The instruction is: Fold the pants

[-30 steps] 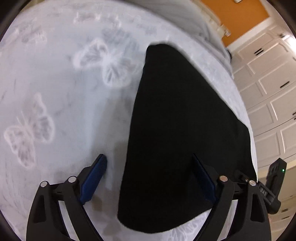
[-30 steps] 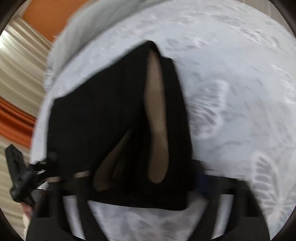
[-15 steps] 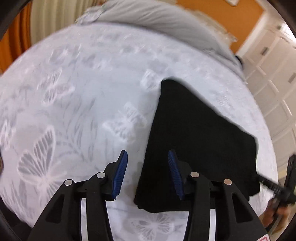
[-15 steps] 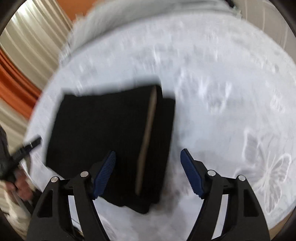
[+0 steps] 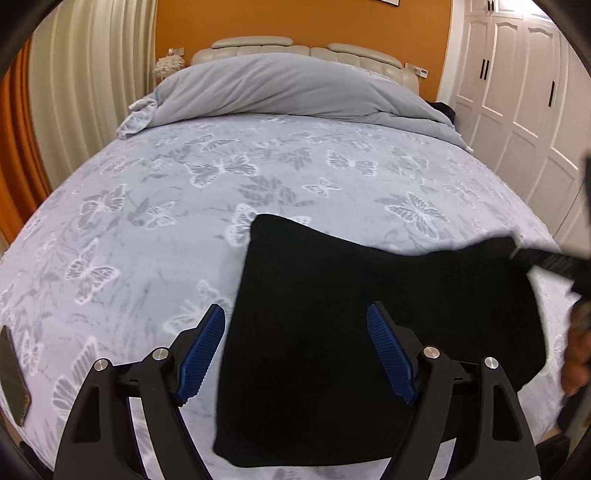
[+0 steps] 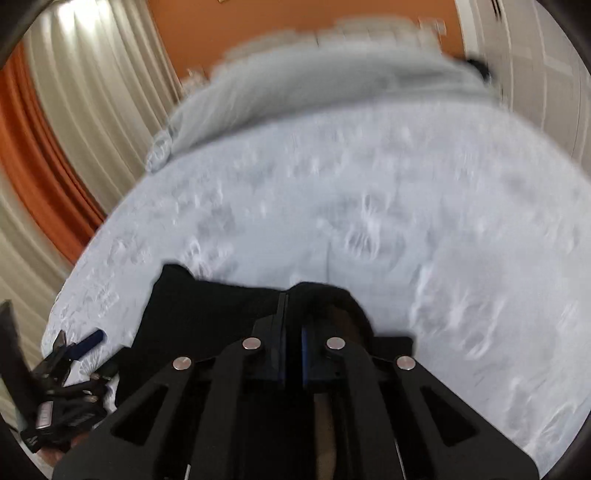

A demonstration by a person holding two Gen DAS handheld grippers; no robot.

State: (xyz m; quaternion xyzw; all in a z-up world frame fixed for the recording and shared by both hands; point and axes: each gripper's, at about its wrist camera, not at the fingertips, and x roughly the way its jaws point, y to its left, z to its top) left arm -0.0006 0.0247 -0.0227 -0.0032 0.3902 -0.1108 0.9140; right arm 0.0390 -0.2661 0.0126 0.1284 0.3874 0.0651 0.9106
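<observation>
The black pants [image 5: 369, 332] lie folded into a compact dark slab near the foot edge of the bed [image 5: 184, 229], on a pale sheet [image 5: 332, 158] printed with butterflies. In the left wrist view the left gripper [image 5: 295, 350] hangs above the pants with its blue pads [image 5: 201, 350] spread wide and the jaws opening; one pad sits over the bare sheet just beside the left edge of the pants, the other over the black cloth, and neither presses on anything (the cloth lies flat below them, ungrasped). At the right edge of that view a blurred black tool and part of a hand [image 5: 576, 354] reach in toward the far right corner of the pants. In the right wrist view, which is smeared by motion, the right gripper [image 6: 293, 354] has its jaws clenched together, only a thin slit between the pads; black cloth fills the picture around and under the fingers, with a brownish patch showing near them, but whether any fabric is pinched in that slit cannot be made out. The left gripper shows small at the lower left corner of that view, beside the pants. Beyond the pants a grey duvet [image 5: 295, 88] is heaped at the head of the bed against a padded headboard [image 5: 306, 50], with an orange wall [image 5: 295, 22] behind, cream curtains [image 5: 92, 92] at left and white wardrobe doors [image 5: 517, 92] at right.
</observation>
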